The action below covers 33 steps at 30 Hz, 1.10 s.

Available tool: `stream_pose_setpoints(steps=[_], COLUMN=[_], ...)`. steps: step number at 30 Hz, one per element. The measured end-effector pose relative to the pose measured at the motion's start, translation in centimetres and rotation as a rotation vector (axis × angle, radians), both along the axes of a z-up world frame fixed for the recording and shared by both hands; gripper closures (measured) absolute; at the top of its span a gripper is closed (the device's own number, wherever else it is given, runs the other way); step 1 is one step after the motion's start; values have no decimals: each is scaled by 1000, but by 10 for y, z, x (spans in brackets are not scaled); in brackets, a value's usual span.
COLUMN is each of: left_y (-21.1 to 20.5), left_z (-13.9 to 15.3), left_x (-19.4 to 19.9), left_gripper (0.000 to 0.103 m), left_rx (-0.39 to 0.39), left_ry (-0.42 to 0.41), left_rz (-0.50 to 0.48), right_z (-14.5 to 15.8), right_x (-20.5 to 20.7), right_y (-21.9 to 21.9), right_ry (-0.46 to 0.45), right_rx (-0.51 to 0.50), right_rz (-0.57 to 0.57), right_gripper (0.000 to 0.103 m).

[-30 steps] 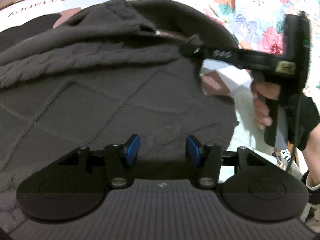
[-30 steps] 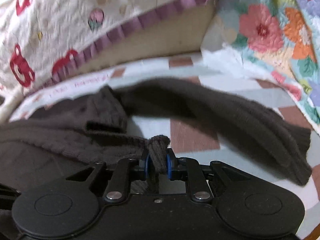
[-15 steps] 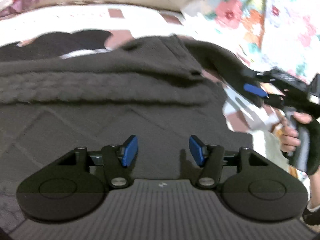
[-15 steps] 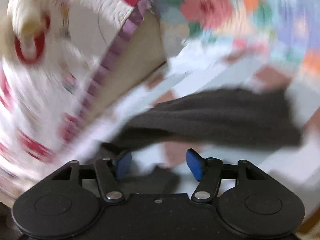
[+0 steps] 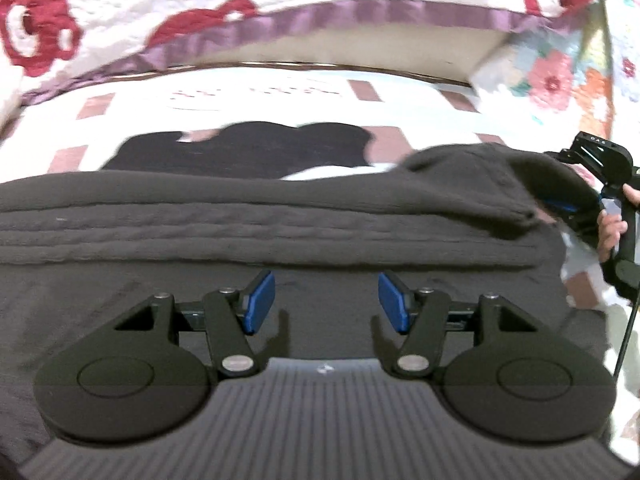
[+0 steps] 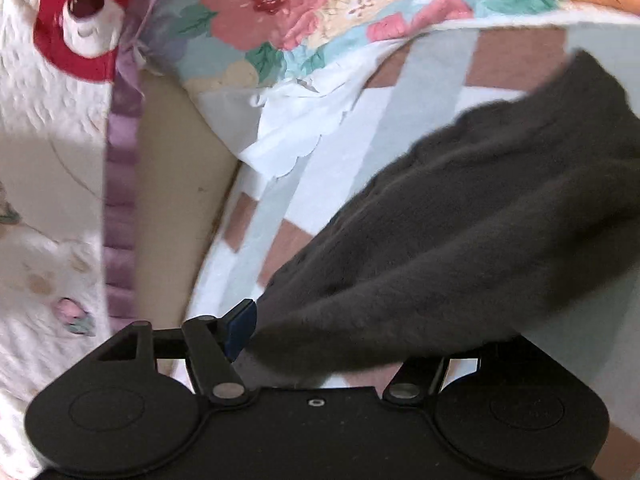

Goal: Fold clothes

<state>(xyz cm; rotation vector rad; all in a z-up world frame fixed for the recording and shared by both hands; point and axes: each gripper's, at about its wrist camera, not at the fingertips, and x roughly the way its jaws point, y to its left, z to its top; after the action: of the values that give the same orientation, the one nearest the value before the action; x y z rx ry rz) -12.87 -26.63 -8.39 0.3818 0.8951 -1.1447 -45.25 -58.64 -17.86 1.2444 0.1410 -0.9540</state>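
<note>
While the dark grey sweater (image 5: 280,216) lies spread across the checked bedsheet (image 5: 280,96), the left gripper (image 5: 326,300) hovers low over its near part with both blue fingers (image 5: 259,300) spread apart and nothing between them. A folded band of the knit runs from left to right just beyond the fingertips, and a bunched part of the sweater rises at the right. Farther off, a black shape (image 5: 240,148) lies on the sheet, too blurred to tell what it is. A white quilt with red bears (image 5: 120,8) and a purple frill hangs along the far edge of the bed, and a flowered quilt (image 5: 560,76) sits at the far right.

At the right edge of the left view, a hand (image 5: 612,228) grips the handle of the right gripper (image 6: 332,344). From its own camera, a thick fold of the sweater's sleeve (image 6: 460,248) drapes over this gripper's front, touching the left blue finger (image 6: 240,330) and hiding the right one. The fingers stand wide, and whether they press the cloth I cannot tell. The sleeve stretches away to the far right over the sheet.
</note>
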Motion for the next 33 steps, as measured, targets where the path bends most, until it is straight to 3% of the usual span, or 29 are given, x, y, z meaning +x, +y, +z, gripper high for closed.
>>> stream_pose_setpoints(steps=[1, 3, 4, 5, 6, 10, 12, 18, 29, 33], left_y=[5, 15, 20, 25, 30, 25, 20, 27, 64, 75], left_z=[1, 2, 2, 3, 3, 2, 5, 5, -23, -35], left_x=[8, 23, 31, 39, 46, 72, 83, 113, 173, 192], left_gripper=[46, 46, 46, 46, 46, 46, 46, 45, 44, 44], left_rx=[-1, -3, -4, -5, -6, -18, -46, -154, -210, -218], left_ry=[-4, -12, -16, -20, -24, -12, -13, 42, 209, 271], left_rz=[10, 29, 39, 49, 59, 80, 91, 138, 324, 383], right_z=[3, 9, 13, 16, 29, 92, 129, 220, 145, 85], right_x=[7, 22, 29, 36, 49, 86, 115, 225, 367, 372], right_y=[-2, -6, -8, -9, -10, -7, -1, 48, 170, 227], right_ry=[37, 111, 148, 185, 231, 207, 194, 283, 562, 666], right_rx=[-28, -84, -111, -139, -193, -390, -497, -760, -850, -916], right_rz=[14, 43, 57, 71, 137, 332, 429, 695, 979, 1185], right_gripper=[31, 46, 77, 88, 89, 89, 90, 93, 93, 95])
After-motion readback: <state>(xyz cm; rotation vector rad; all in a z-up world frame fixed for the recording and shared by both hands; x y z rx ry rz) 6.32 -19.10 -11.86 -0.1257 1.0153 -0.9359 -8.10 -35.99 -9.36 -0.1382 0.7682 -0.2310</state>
